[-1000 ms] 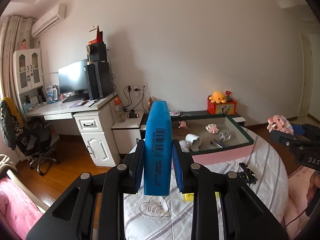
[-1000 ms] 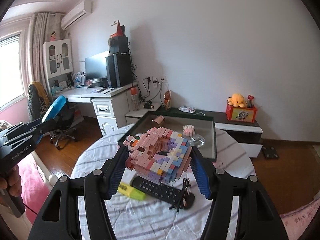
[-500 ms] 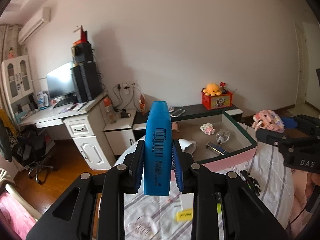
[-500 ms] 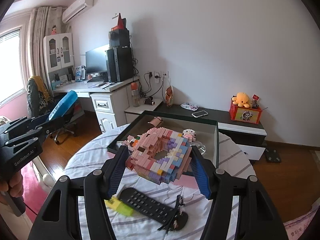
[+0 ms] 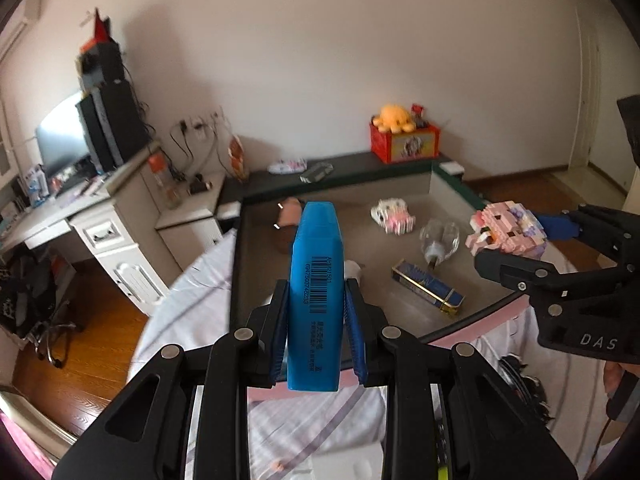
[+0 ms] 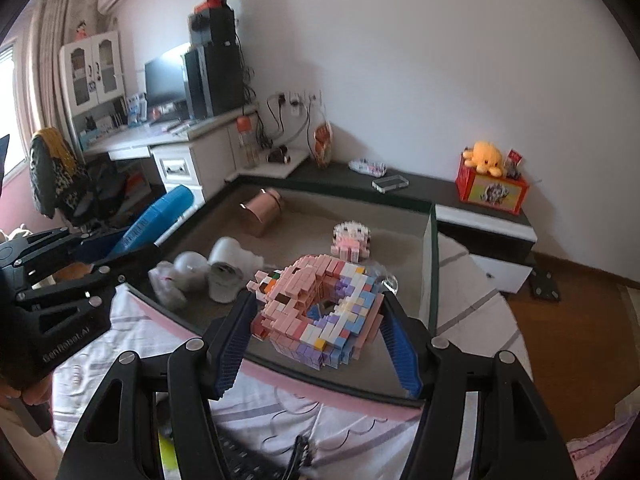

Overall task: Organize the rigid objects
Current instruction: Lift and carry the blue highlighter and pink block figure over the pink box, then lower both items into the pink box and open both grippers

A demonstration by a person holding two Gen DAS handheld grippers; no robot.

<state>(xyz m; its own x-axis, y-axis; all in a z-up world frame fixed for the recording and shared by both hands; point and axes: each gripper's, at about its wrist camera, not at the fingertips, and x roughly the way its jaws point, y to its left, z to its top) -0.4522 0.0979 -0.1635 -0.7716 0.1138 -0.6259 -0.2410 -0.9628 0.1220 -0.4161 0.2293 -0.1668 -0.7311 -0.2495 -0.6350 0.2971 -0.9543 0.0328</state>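
My left gripper (image 5: 316, 320) is shut on a tall blue plastic case (image 5: 316, 292) with a barcode, held upright over the near edge of a shallow green-rimmed tray (image 5: 460, 324). My right gripper (image 6: 318, 320) is shut on a pink and purple block-built ring (image 6: 320, 316), held above the tray's near rim (image 6: 320, 376). Each gripper shows in the other's view: the right one (image 5: 516, 240) with its block ring, the left one (image 6: 132, 240) with the blue case (image 6: 156, 220).
The tray holds a copper cup (image 6: 262, 212), a small block figure (image 6: 352, 240), white cups (image 6: 228, 264), a clear bottle (image 5: 440, 240) and a blue-gold box (image 5: 428, 286). A black remote (image 6: 248, 464) lies on the striped tablecloth. A desk (image 6: 180, 140) and low cabinet stand behind.
Both grippers have moved forward toward the tray with their objects. They now hang over its near rim instead of over the tablecloth.
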